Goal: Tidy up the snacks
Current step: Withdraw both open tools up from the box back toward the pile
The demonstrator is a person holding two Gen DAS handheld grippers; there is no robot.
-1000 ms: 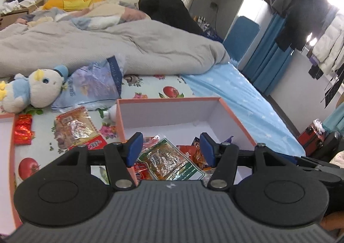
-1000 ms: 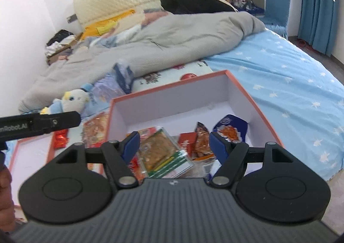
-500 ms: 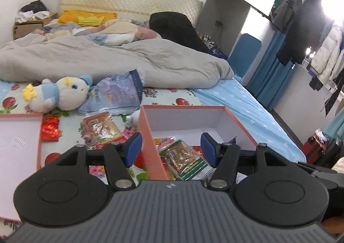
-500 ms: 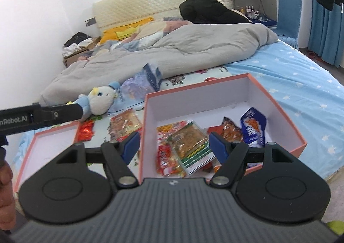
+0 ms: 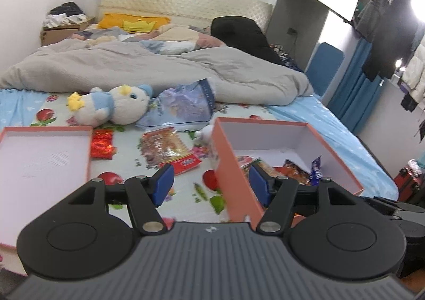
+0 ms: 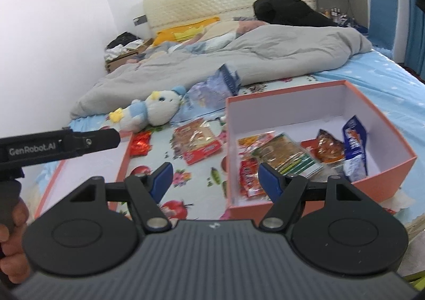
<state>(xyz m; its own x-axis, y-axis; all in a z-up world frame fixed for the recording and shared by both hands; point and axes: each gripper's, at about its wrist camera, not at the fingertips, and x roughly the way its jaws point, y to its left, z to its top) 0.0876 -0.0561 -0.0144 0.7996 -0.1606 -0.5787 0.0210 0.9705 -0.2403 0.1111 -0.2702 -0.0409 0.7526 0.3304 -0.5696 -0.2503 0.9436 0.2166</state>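
An orange box (image 5: 231, 164) (image 6: 382, 124) with a white inside stands on the bed and holds several snack packets (image 6: 289, 156). To its left a clear packet with a red label (image 5: 167, 148) (image 6: 196, 140) and a small red packet (image 5: 101, 144) (image 6: 140, 144) lie on the fruit-print sheet. My left gripper (image 5: 211, 184) hovers open and empty over the sheet at the box's near left corner. My right gripper (image 6: 214, 178) is open and empty too, above the box's left wall.
The orange box lid (image 5: 42, 162) lies at the left with its white inside up. A plush toy (image 5: 111, 107), a bluish bag (image 5: 186, 108) and a grey duvet (image 5: 148, 69) lie beyond. A hand (image 6: 10, 236) holds the left gripper's handle. The bed's edge runs along the right.
Both grippers drew back and to the left from over the box. The lid, the red packet and more of the sheet came into view. Both stayed open.
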